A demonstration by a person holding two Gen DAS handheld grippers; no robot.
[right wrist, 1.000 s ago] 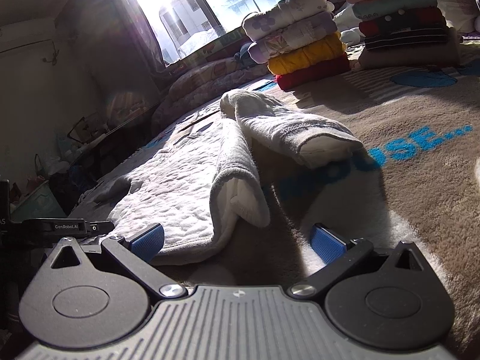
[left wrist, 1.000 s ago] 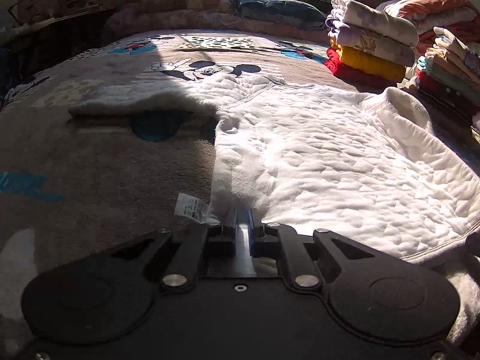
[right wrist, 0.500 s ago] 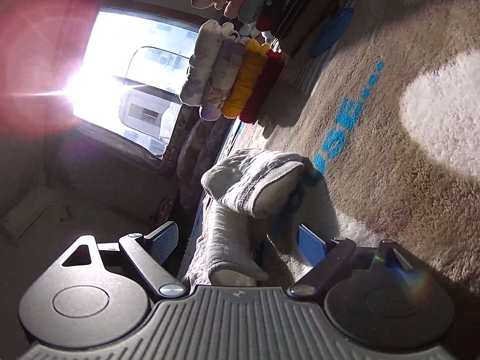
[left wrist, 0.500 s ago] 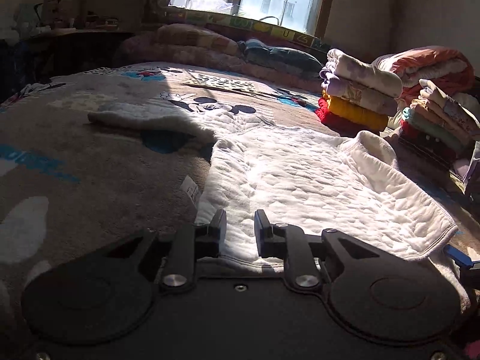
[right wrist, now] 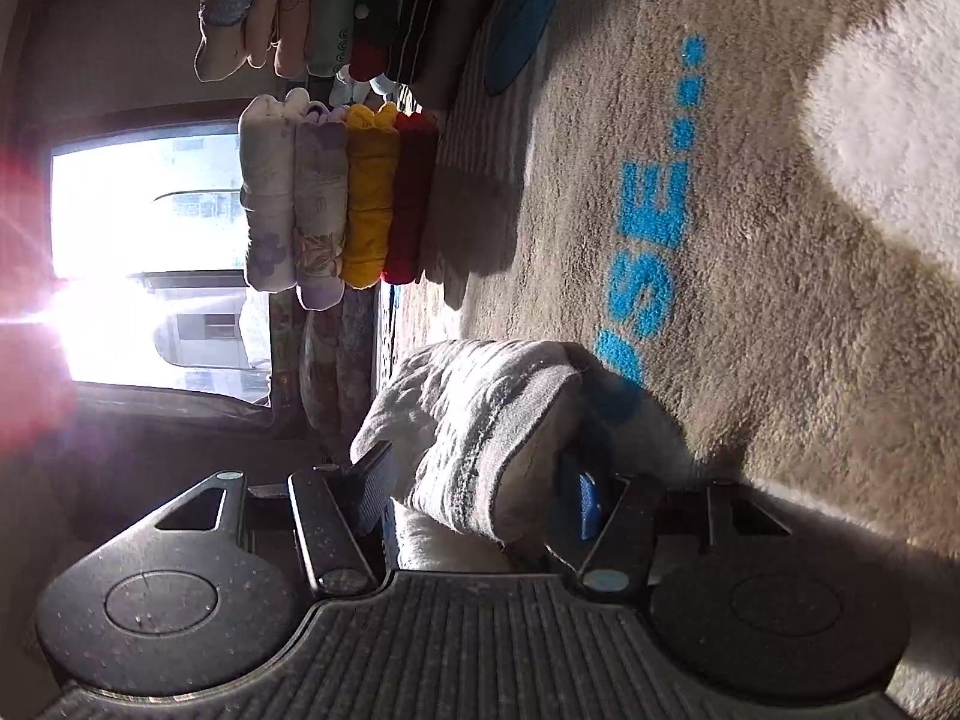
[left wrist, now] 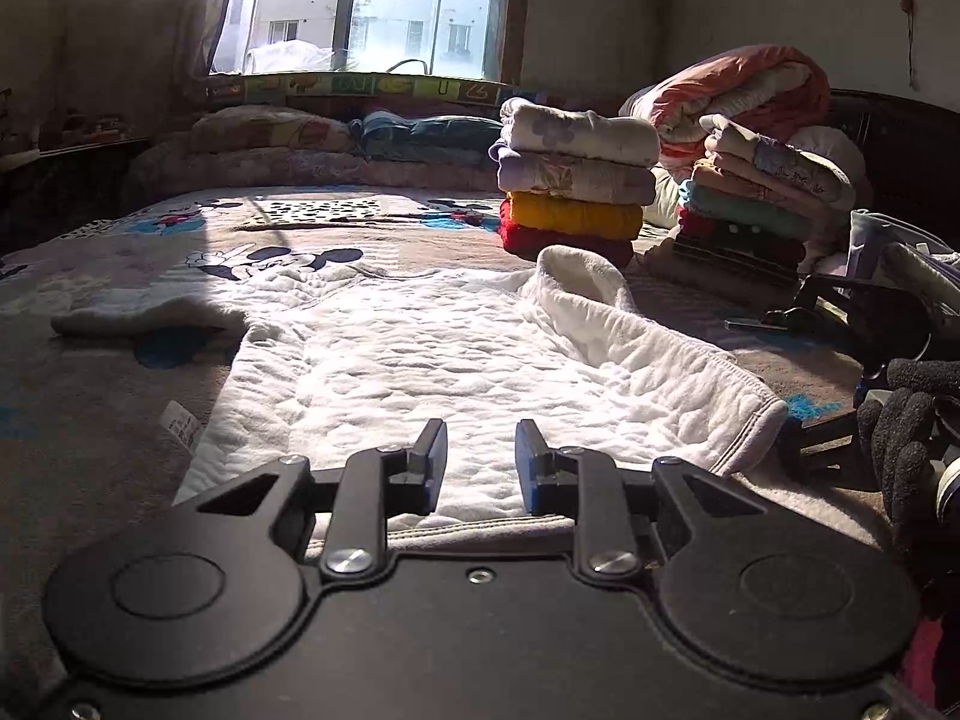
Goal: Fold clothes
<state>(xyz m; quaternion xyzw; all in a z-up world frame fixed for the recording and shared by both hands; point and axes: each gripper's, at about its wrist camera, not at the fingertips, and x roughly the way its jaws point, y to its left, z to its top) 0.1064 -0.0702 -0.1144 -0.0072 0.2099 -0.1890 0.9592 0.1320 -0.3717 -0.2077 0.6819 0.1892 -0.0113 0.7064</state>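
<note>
A white quilted garment (left wrist: 432, 360) lies spread flat on the bed, one sleeve (left wrist: 630, 330) folded in over its body. My left gripper (left wrist: 480, 465) hovers open just above the garment's near hem, holding nothing. In the right wrist view the camera is rolled about a quarter turn. My right gripper (right wrist: 480, 492) is open, and the sleeve's cuff (right wrist: 480, 420) sits between its two fingers. The right gripper, in a black-gloved hand (left wrist: 906, 420), shows at the right edge of the left wrist view.
The bed is covered by a brown cartoon-print blanket (left wrist: 90, 420) with blue lettering (right wrist: 654, 252). Two stacks of folded clothes (left wrist: 570, 192) (left wrist: 750, 198) stand at the far right, bedding rolls under the window (left wrist: 360, 6). A care label (left wrist: 180, 423) sticks out at the garment's left.
My left gripper has let go of the hem, opened and lifted. My right gripper has rolled sideways and moved in until the cuff lies between its fingers, which have narrowed.
</note>
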